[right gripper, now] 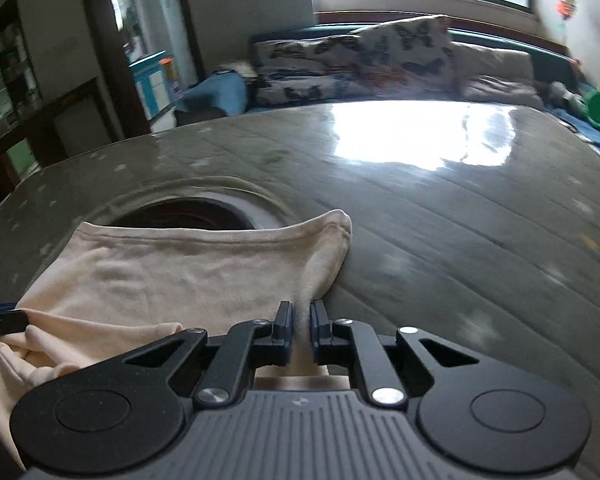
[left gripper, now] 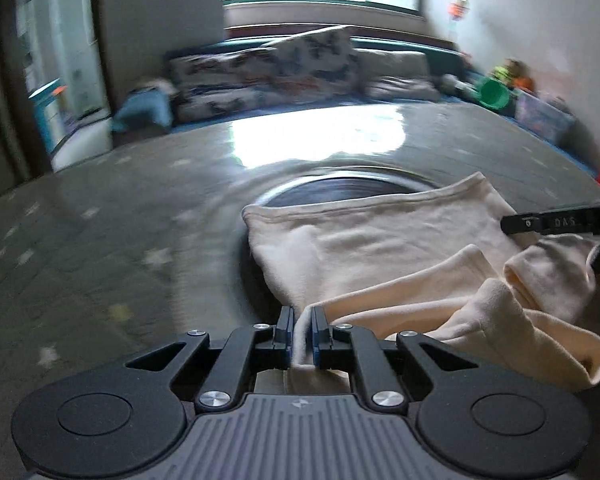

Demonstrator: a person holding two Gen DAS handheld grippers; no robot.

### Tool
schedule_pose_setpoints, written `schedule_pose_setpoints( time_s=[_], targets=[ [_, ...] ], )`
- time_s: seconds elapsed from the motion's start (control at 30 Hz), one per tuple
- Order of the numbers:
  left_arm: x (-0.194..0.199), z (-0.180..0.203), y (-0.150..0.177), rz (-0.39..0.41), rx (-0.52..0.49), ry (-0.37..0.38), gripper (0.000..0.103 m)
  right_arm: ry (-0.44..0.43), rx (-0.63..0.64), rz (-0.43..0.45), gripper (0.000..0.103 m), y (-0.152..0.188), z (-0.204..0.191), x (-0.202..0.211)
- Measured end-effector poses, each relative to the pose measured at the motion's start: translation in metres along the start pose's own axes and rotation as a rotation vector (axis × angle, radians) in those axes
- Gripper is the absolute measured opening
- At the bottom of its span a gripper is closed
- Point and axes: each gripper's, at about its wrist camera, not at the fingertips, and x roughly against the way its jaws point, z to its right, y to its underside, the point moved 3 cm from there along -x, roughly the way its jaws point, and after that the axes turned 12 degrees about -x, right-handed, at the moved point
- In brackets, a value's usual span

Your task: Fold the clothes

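On the grey table (left gripper: 100, 240), seen from the left wrist, the left gripper (left gripper: 301, 320) was clamped on the cream garment (left gripper: 380, 248), which lay partly over a round opening (left gripper: 340, 190). From the right wrist, the right gripper (right gripper: 300, 314) pinched the same cloth's right edge.

Cream garment (left gripper: 380, 248), plain, paler at the hem. Grey tabletop (right gripper: 440, 232), speckled with small pale stars (white glare near the window side). Black claw (left gripper: 301, 332) with blue-edged pads, over a ribbed grey body. White cushions (right gripper: 352, 68), printed with dark butterflies and orange touches. Green bucket (left gripper: 493, 94). Blue cloth (right gripper: 220, 94) beside the cushions.
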Motion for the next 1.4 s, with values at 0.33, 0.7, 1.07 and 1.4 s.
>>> schedule_pose_setpoints(
  time_s=[0.33, 0.7, 1.07, 1.4],
  targets=[
    [0.027, -0.03, 0.02, 0.016, 0.048, 0.027, 0.017, -0.058, 0.165, 0.002, 0.015, -0.004, -0.047, 0.009],
    [0.05, -0.007, -0.017, 0.121, -0.049, 0.049, 0.022, -0.171, 0.371, -0.05, 0.036, 0.05, -0.065, 0.064],
    [-0.027, 0.036, -0.033, 0.015, -0.124, 0.176, 0.03, -0.173, 0.378, -0.069, 0.041, 0.071, -0.065, 0.055],
    [-0.054, 0.061, -0.037, -0.006, -0.206, 0.203, 0.041, -0.167, 0.341, -0.015, 0.003, 0.068, -0.052, 0.065]
  ],
)
